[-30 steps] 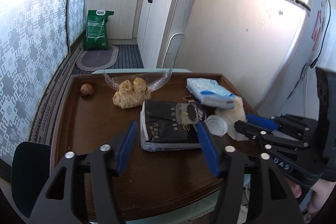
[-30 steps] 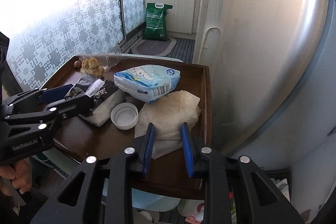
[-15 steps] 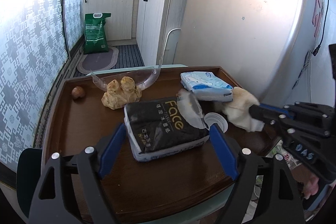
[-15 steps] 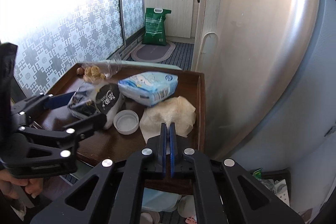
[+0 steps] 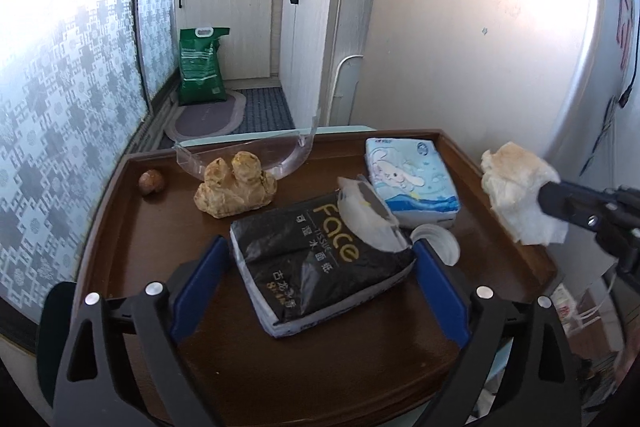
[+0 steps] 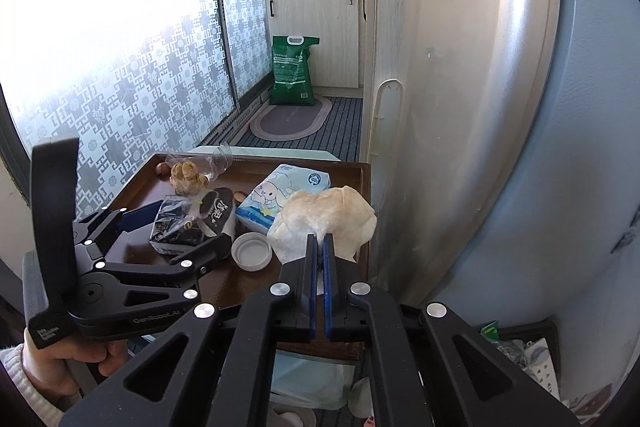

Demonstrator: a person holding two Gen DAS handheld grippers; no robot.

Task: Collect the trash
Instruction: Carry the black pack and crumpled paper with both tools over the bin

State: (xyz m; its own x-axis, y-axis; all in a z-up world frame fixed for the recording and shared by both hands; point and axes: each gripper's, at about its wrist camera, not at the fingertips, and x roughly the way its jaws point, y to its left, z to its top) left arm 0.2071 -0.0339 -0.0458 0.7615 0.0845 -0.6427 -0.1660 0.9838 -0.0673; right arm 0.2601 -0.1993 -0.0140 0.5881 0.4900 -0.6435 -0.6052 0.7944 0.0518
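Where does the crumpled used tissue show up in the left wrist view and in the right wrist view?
Left wrist view: the crumpled tissue is at the right edge, lifted clear of the table, pinched by the right tool.
Right wrist view: the tissue is at centre, just above the shut tool.
Shared landmark: the blue cartoon tissue pack, left of the tissue in both.

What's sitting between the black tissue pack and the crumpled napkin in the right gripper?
A white plastic lid, lying on the table, clearest in the right wrist view.
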